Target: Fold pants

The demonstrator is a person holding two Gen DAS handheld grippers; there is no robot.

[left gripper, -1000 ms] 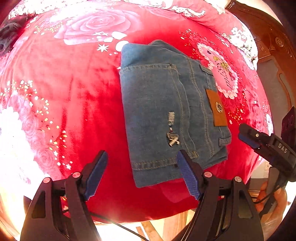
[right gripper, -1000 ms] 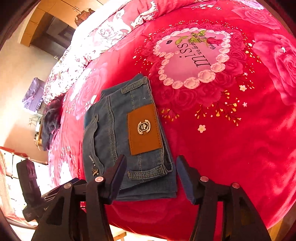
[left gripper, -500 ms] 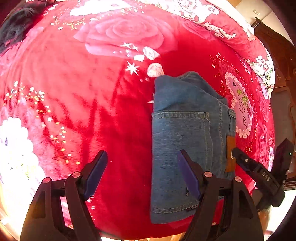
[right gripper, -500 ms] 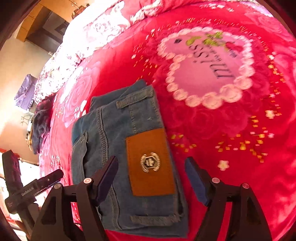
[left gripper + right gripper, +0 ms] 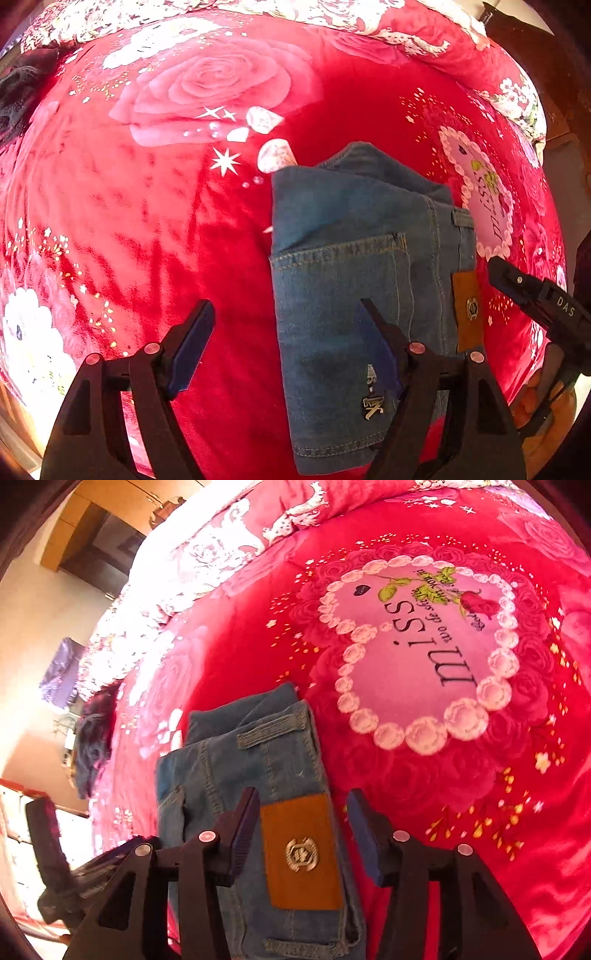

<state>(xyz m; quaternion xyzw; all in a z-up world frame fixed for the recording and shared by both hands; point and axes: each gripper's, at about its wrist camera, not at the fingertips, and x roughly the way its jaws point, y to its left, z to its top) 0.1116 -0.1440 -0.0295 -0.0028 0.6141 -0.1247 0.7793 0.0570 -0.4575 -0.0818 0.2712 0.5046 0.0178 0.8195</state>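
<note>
The left gripper (image 5: pixel 286 339) points steeply down, jaws wide apart; the right gripper (image 5: pixel 301 829) tilts down, jaws half apart, having just been closing, pads clamping nothing.

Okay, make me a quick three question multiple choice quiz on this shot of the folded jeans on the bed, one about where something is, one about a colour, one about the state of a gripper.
1. Where do the jeans lie?
A. on the red blanket
B. on a chair
C. on the floor

2. What colour is the patch on the waistband?
A. white
B. brown
C. green

3. How is the left gripper?
A. shut on the jeans
B. shut on the blanket
C. open, holding nothing

Answers: 1 A, the red blanket shows all around the denim. 2 B, the right wrist view shows a brown patch with a pale emblem. 3 C, its fingers stand wide apart, nothing pinched between them.
</note>
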